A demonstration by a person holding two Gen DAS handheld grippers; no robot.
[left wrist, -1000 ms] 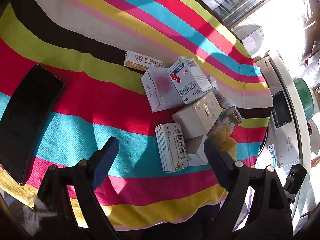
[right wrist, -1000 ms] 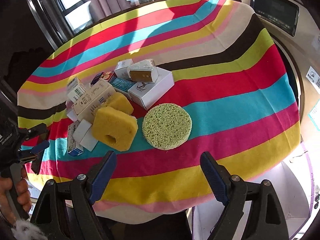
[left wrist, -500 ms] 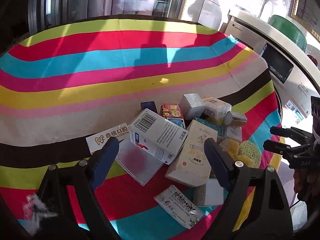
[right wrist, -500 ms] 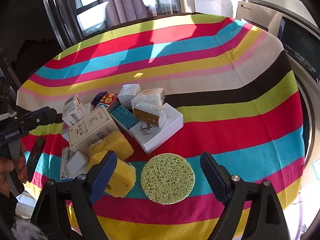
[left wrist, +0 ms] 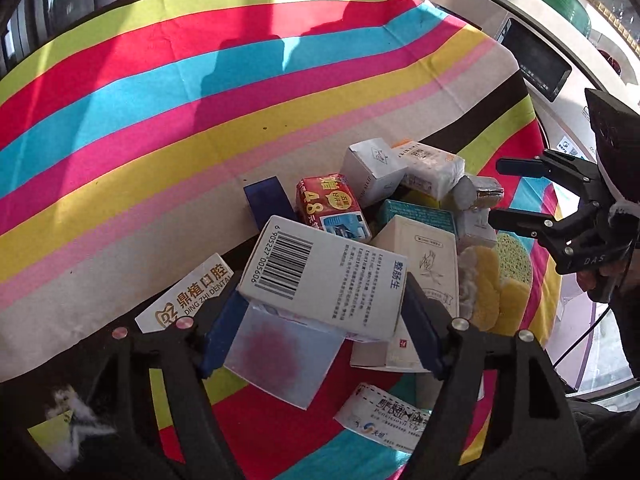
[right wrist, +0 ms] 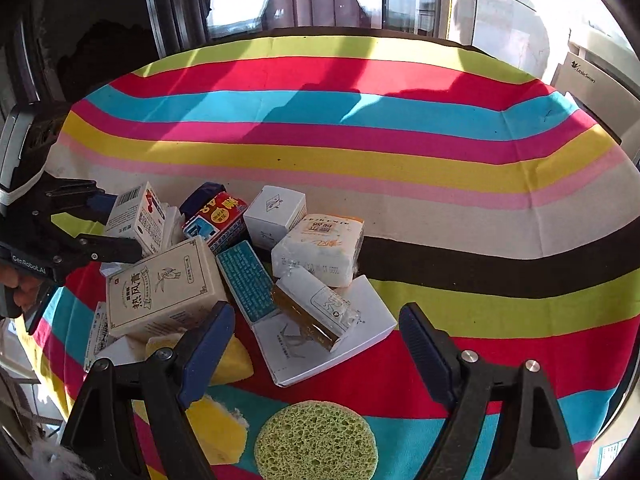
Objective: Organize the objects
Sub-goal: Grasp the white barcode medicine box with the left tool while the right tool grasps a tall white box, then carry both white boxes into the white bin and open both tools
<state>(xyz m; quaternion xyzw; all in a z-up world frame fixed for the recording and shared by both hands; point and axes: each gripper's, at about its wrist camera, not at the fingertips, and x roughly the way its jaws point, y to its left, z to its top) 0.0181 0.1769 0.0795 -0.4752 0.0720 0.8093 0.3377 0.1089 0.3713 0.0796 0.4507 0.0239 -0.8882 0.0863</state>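
Left gripper (left wrist: pixel 324 320) closing round barcoded white box (left wrist: pixel 320 280), pads not yet pressing

Right gripper (right wrist: pixel 316 344) open above gold-ended carton (right wrist: pixel 320 312) in the box pile on the striped bench (left wrist: pixel 160 120); likely light, stiff, crushable card; best taken across the long flat sides

The left gripper (left wrist: pixel 326 320) is closing around the barcode box (left wrist: pixel 324 280), which lies atop the heap on the striped cloth (left wrist: pixel 160 120). Just behind the box sits a red pack (left wrist: pixel 330 206); right of it, yellow sponges (left wrist: pixel 488 284). The right gripper (left wrist: pixel 504 192) hovers further right.
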